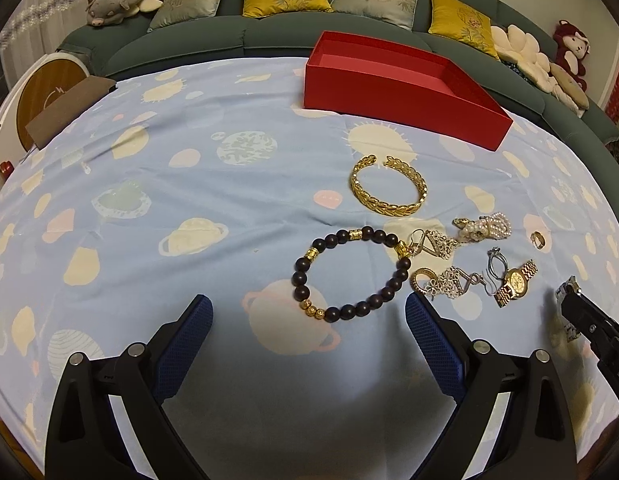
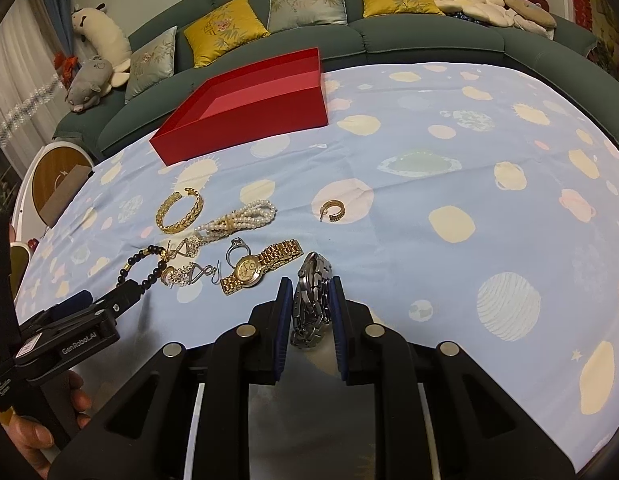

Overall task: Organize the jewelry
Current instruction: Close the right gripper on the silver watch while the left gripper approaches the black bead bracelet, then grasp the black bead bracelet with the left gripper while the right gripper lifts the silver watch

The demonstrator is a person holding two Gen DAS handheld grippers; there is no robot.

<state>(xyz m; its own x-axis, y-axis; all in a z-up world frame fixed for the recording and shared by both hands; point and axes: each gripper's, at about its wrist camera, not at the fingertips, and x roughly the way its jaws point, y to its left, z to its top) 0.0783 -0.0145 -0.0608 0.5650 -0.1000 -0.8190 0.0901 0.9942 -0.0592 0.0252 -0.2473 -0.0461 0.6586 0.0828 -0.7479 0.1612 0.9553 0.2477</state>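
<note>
Steel links of a silver wristwatch (image 2: 311, 300) stand upright between the blue pads of the right gripper (image 2: 311, 312), whose jaws are closed tight against the band, low over the planet-print cloth (image 2: 429, 184) on the counter and just right of the gold wristwatch (image 2: 258, 267). Off to its left the left gripper (image 1: 307, 320) hovers level with jaws spread wide and holding nothing, the dark beaded bracelet (image 1: 351, 274) lying just ahead between its fingertips. Beyond the gold bangle (image 1: 387, 188), the red box (image 1: 393, 88) sits open.
</note>
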